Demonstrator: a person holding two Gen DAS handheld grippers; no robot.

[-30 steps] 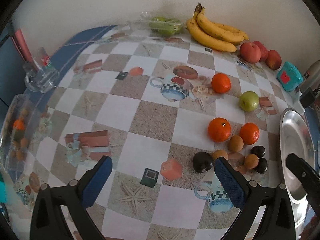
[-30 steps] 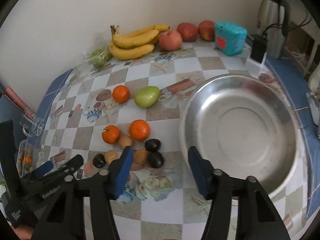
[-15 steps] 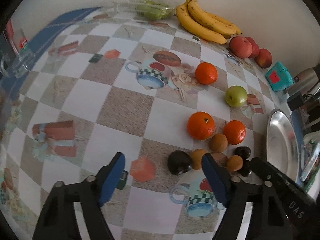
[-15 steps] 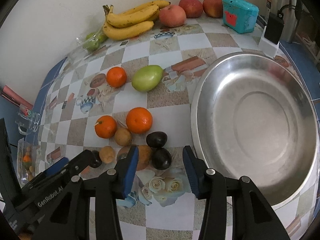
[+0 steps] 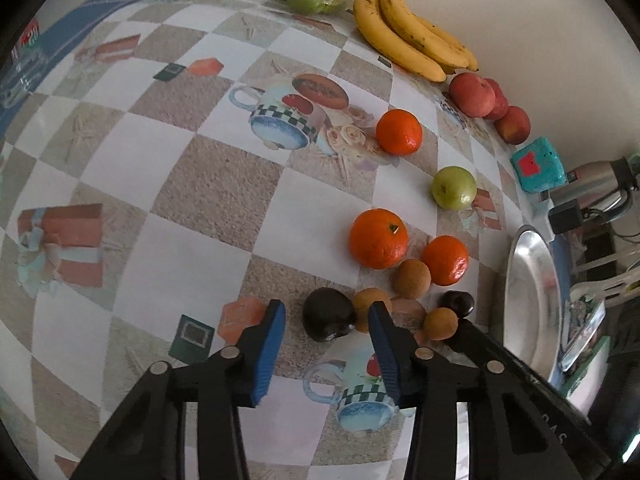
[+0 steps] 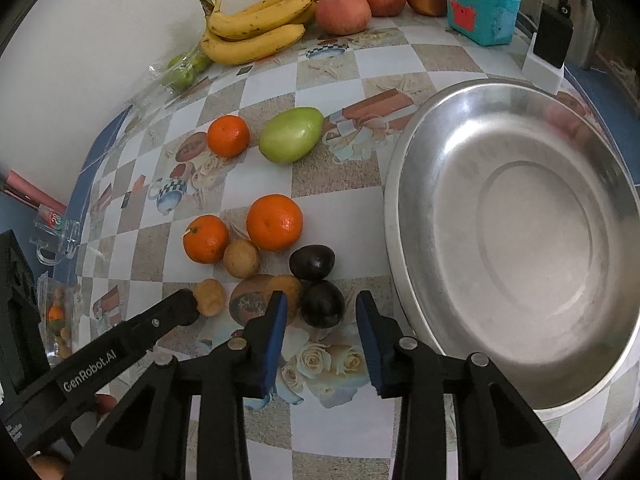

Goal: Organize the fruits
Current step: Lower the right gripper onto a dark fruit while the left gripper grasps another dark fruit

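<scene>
both grippers have come lower and closer to the fruit cluster than a second ago. the left gripper (image 5: 326, 322), jaws apart, now brackets a dark plum (image 5: 329, 314) without pinching it. the right gripper (image 6: 320, 316), jaws apart, sits astride another dark plum (image 6: 322, 304), unclamped. past them lie brown longans (image 6: 241, 258) and oranges (image 6: 274, 222), tightly bunched. the steel bowl (image 6: 404, 216) rim lies just right of the cluster. farther off are a green fruit (image 6: 291, 140), bananas (image 6: 256, 28) and apples (image 6: 343, 12) along the wall on the checkered tablecloth (image 5: 208, 184), with open room to the left.
</scene>
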